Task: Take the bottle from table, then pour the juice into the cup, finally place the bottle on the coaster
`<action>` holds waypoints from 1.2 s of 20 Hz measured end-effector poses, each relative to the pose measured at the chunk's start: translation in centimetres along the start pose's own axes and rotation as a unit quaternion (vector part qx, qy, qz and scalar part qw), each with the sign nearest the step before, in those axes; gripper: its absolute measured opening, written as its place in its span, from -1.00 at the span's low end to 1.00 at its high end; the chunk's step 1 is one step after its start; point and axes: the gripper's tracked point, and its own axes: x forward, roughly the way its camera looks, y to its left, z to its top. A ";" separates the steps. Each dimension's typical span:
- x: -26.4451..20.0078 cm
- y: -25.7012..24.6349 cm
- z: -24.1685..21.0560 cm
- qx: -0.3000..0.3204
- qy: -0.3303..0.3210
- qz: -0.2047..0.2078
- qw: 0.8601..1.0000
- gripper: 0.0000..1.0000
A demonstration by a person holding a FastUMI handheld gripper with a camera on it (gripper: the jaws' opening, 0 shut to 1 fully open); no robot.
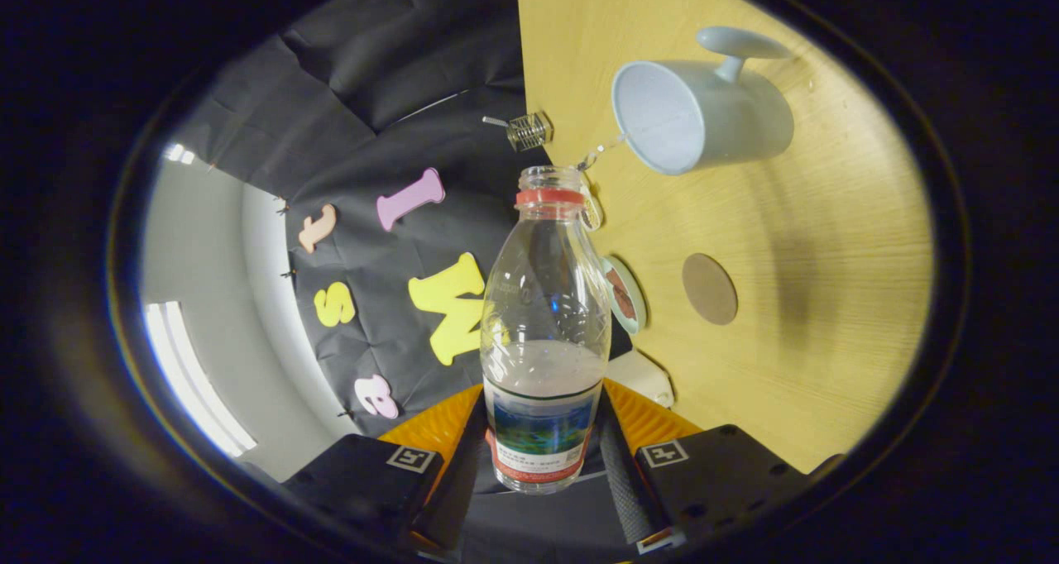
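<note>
My gripper [539, 444] is shut on the lower, labelled part of a clear plastic bottle [546, 299], one finger on each side. The bottle has a red neck ring and no cap, and some clear liquid lies in its lower part. The view is rolled, so the wooden table [827, 299] stands sideways and the bottle is tipped towards the pale blue-grey cup [703, 113]. The cup stands on the table just beyond the bottle's mouth, its opening facing me. A thin clear stream [608, 146] runs from the mouth to the cup's rim. A round brown coaster [709, 289] lies beside the bottle.
A small round lid-like disc [626, 295] sits at the table's edge between bottle and coaster, and a white object [644, 378] lies close to my finger. A small metal clip [529, 131] sticks out at the table's edge near the cup. Black cloth wall hangs beyond.
</note>
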 end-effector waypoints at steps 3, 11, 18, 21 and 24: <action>0.0 0.1 0.0 0.006 -0.003 -0.001 1.000 0.50; 0.2 1.1 0.2 0.036 -0.008 0.001 0.999 0.50; 0.0 2.0 0.4 0.055 -0.010 0.000 0.998 0.50; 0.0 2.1 0.4 0.064 -0.007 0.002 0.998 0.50; 0.0 2.5 0.6 0.076 -0.008 0.005 0.997 0.49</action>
